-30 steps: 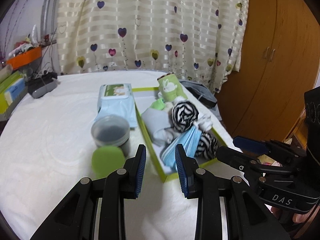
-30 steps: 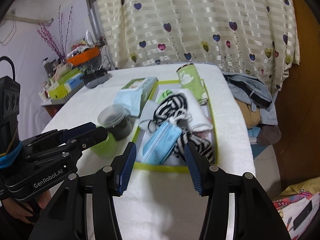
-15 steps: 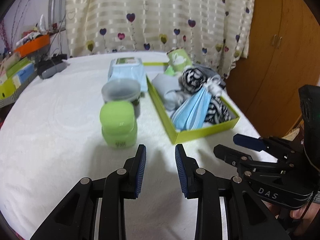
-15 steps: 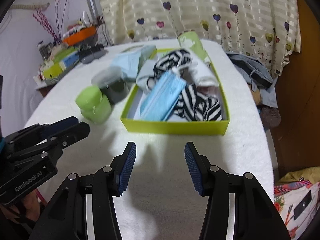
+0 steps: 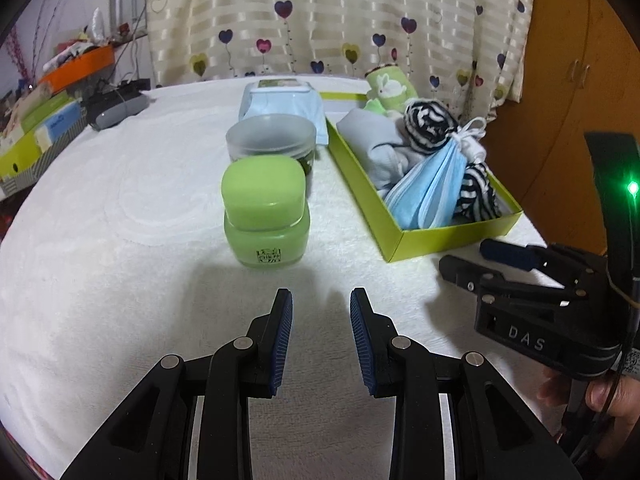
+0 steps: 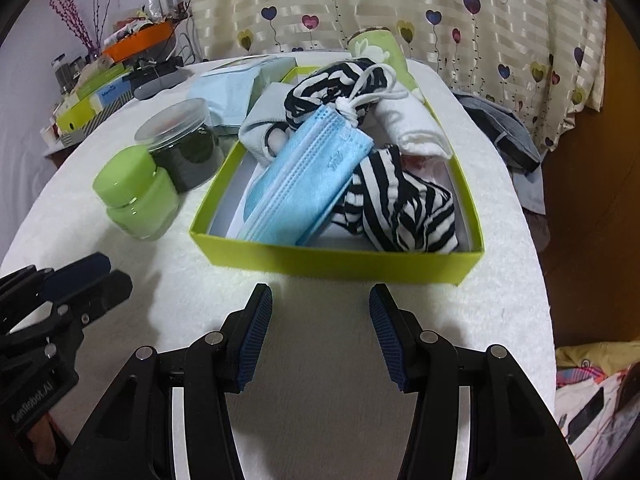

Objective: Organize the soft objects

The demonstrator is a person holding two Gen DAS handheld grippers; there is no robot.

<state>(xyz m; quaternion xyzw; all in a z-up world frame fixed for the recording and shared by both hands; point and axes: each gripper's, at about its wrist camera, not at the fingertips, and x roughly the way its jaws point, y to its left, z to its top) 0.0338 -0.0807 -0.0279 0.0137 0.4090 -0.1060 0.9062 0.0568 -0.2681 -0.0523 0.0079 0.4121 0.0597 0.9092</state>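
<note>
A lime-green box (image 6: 340, 258) (image 5: 448, 234) on the white table holds soft things: a blue face mask (image 6: 308, 184) (image 5: 428, 192), black-and-white striped cloths (image 6: 404, 212) (image 5: 430, 126), a white rolled cloth (image 6: 412, 124) and a grey cloth (image 5: 368, 132). A green rabbit-print roll (image 5: 390, 86) (image 6: 374, 46) lies at the box's far end. My left gripper (image 5: 321, 300) is open and empty, low over the table in front of a green jar. My right gripper (image 6: 320, 300) is open and empty just before the box's near wall.
A green jar (image 5: 264, 212) (image 6: 138, 196) and a frosted-lid dark jar (image 5: 272, 140) (image 6: 184, 144) stand left of the box. A blue wipes pack (image 5: 280, 100) lies behind them. Boxes and a dark device (image 5: 116, 106) sit at the far left. The table edge drops off to the right.
Both grippers have pulled back toward me and lowered, away from the box. Both stay open and empty. The objects have not moved.
</note>
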